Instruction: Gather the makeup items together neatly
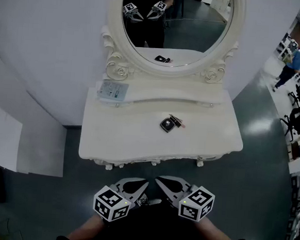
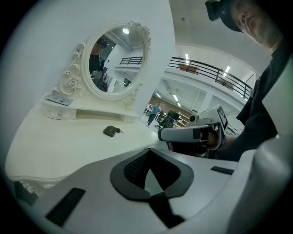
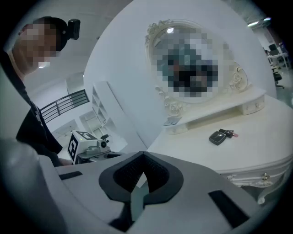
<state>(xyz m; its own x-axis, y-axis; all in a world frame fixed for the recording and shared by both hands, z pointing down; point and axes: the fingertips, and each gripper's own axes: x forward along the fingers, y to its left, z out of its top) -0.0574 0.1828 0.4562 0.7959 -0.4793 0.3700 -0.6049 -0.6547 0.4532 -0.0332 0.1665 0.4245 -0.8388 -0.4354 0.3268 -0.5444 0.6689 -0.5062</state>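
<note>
On the white vanity table (image 1: pixel 122 140) a black compact (image 1: pixel 166 124) lies with a slim pink-tipped lipstick (image 1: pixel 178 121) touching its right side. The left gripper view shows the compact (image 2: pixel 110 131) far ahead, and so does the right gripper view, with the compact (image 3: pixel 217 137) and the lipstick (image 3: pixel 228 133). My left gripper (image 1: pixel 145 184) and right gripper (image 1: pixel 158 180) hang side by side below the table's front edge, over the floor and well short of the items. Both are shut and hold nothing. Each shows in the other's view: the right gripper (image 2: pixel 192 132), the left gripper (image 3: pixel 89 144).
An oval mirror (image 1: pixel 175 25) in an ornate white frame stands on a raised shelf (image 1: pixel 162 98) at the table's back. A printed card (image 1: pixel 112 90) lies at the shelf's left end. A white wall stands behind. A person (image 1: pixel 294 63) walks on the grey floor far right.
</note>
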